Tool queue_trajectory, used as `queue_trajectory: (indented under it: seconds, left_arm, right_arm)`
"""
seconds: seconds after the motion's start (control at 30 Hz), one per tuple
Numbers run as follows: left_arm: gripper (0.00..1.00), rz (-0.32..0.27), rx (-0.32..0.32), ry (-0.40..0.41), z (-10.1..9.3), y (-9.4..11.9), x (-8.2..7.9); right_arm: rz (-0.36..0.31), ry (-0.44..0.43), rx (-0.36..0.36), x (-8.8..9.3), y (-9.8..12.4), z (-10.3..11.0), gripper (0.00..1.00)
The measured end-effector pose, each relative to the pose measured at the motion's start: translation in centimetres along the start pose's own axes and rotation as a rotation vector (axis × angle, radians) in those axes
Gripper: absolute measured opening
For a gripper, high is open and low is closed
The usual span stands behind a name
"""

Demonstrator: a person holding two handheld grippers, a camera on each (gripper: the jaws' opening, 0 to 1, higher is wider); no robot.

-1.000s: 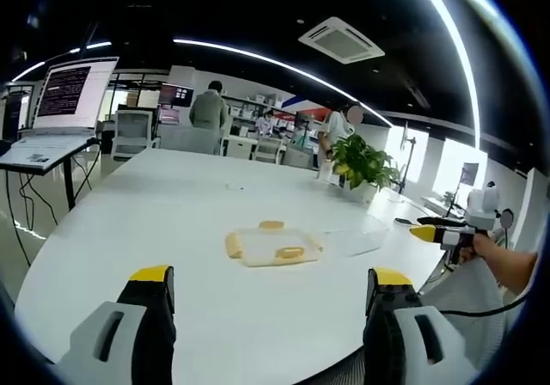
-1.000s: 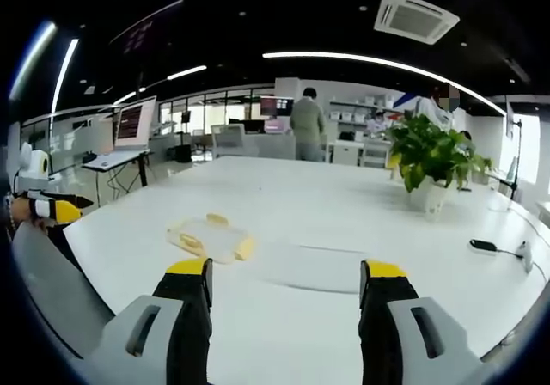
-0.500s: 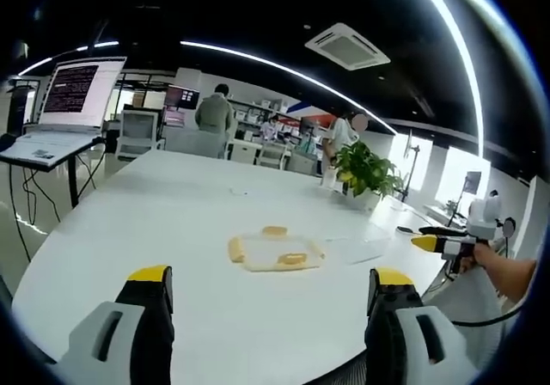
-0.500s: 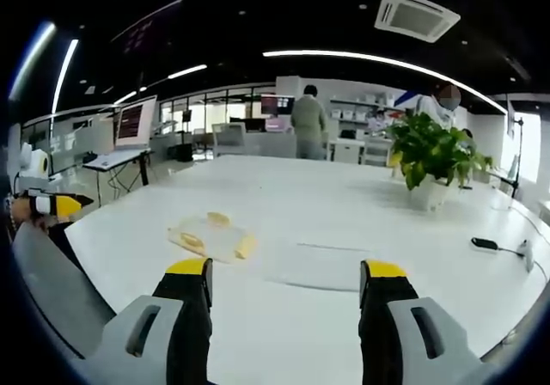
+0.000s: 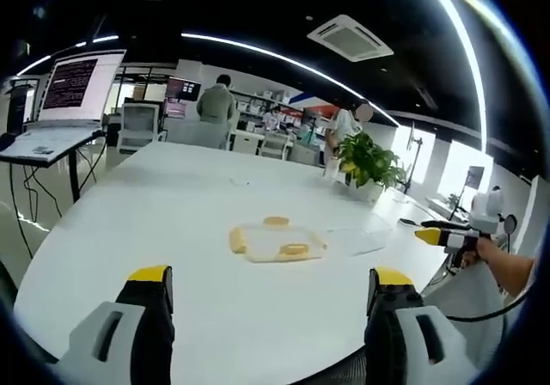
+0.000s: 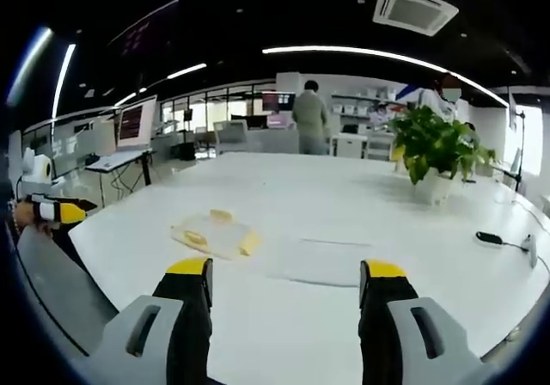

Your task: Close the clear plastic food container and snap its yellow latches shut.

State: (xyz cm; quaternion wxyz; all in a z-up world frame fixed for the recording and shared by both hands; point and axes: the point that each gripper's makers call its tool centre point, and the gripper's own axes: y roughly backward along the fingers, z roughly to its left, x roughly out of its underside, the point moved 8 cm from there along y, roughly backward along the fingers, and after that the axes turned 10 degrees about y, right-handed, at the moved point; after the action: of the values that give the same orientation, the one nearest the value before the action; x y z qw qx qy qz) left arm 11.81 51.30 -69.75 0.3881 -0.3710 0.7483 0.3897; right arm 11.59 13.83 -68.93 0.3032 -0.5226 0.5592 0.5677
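Jaws spread wide on my left gripper (image 5: 268, 286) and right gripper (image 6: 284, 278), both above the white table's (image 5: 172, 204) near edge; the clear plastic container with yellow latches (image 5: 277, 242) lies farther off.

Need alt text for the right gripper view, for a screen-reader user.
A clear food container with yellow latches sits on a large white table, its flat clear lid lying beside it. The right gripper is open and well short of both. A potted plant stands at the far right, and the left gripper enters from the left.
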Motion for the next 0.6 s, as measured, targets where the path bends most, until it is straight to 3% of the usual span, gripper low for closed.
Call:
queue_trajectory:
  seconds: [0.17,0.23,0.4,0.5,0.6]
  left_arm:
    - [0.93,0.027,0.033,0.007,-0.5,0.0,-0.1]
    - [0.95,0.045,0.031,-0.026,-0.5,-0.2,-0.1]
    - [0.97,0.067,0.064,-0.089,-0.3,-1.2,-1.2]
    - [0.98,0.065,0.093,-0.11,-0.1,-2.4,-2.1]
    - [0.98,0.068,0.12,-0.159,0.5,-3.6,-2.6]
  right_arm:
    - [0.02,0.053,-0.005,-0.1,-0.2,0.3,0.73]
    - [0.027,0.089,-0.013,-0.2,-0.2,0.4,0.73]
    - [0.081,0.218,-0.061,-0.3,-0.6,0.5,0.64]
    - [0.042,0.282,-0.106,-1.4,-1.6,0.5,0.65]
    - [0.059,0.321,-0.144,-2.2,-2.8,0.8,0.63]
